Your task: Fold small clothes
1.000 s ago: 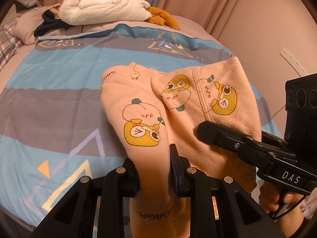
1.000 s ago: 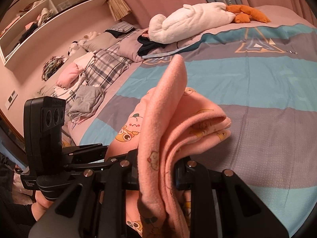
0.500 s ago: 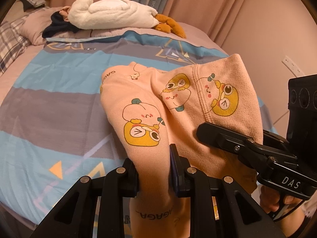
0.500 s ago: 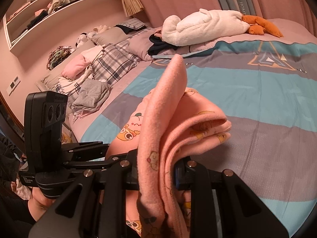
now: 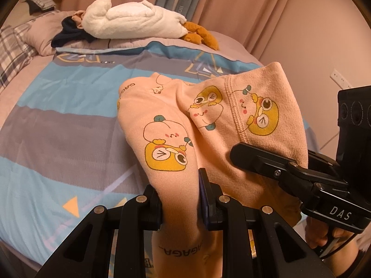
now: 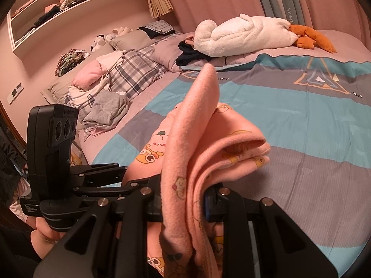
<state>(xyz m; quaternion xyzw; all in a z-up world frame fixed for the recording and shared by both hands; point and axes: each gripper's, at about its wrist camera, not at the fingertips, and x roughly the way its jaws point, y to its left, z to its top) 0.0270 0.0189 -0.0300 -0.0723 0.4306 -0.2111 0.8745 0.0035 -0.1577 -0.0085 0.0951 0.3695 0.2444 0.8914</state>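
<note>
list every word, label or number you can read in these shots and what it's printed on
"DAS": white letters on the handle of the right hand-held gripper.
"GAGA": cuff of the pink garment; only part of it shows.
"LOVE": the striped bedspread, beside the triangle prints.
"HANEL" and "HOME": the grey curtain band.
Small label on the left hand-held gripper handle: too blurred to read.

Garment (image 5: 208, 125) above bed (image 5: 58, 120) — plush (image 5: 136, 22) behind.
</note>
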